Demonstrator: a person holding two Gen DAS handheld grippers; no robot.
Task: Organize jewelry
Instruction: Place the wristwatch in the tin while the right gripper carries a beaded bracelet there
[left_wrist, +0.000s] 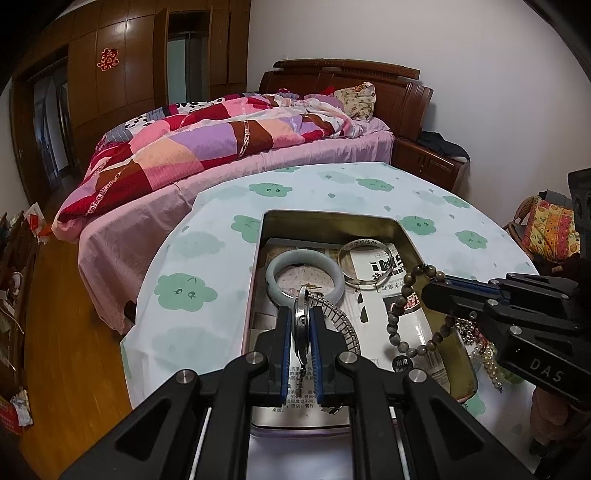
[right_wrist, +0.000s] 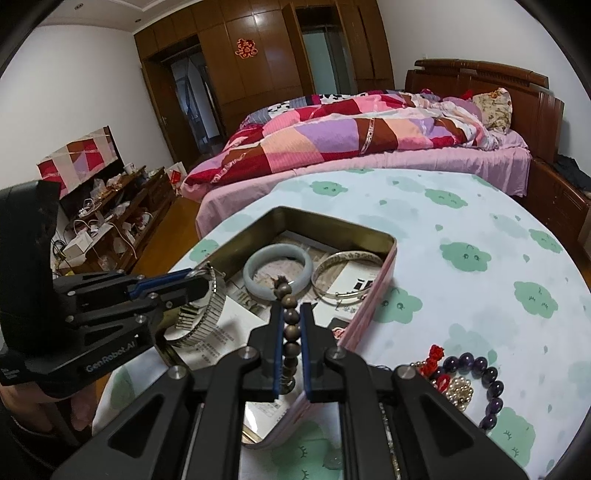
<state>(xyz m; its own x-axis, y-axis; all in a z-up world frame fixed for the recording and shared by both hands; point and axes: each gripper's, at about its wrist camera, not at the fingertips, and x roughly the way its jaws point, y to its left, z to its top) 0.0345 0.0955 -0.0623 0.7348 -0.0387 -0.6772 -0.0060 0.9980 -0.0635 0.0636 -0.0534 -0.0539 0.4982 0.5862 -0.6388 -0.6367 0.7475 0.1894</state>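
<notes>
Gripping a watch (left_wrist: 301, 328), the left gripper (left_wrist: 300, 314) is hovering over the tin's (left_wrist: 332, 218) left edge while the right gripper (right_wrist: 291, 314) is dangling a clamped bead bracelet (right_wrist: 290, 325) above its right edge.

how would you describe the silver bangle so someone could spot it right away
On the cloud-print tablecloth sits an open metal tin. The silver bangle lies flat in its far right corner, beside the pale jade bangle. It alone is a thin, shiny metal band.

We are in a home bedroom. We see a bed (right_wrist: 369, 147) with a patchwork quilt (left_wrist: 207, 147), a wooden headboard (left_wrist: 343, 79) and a tall wardrobe (right_wrist: 258, 51).
</notes>
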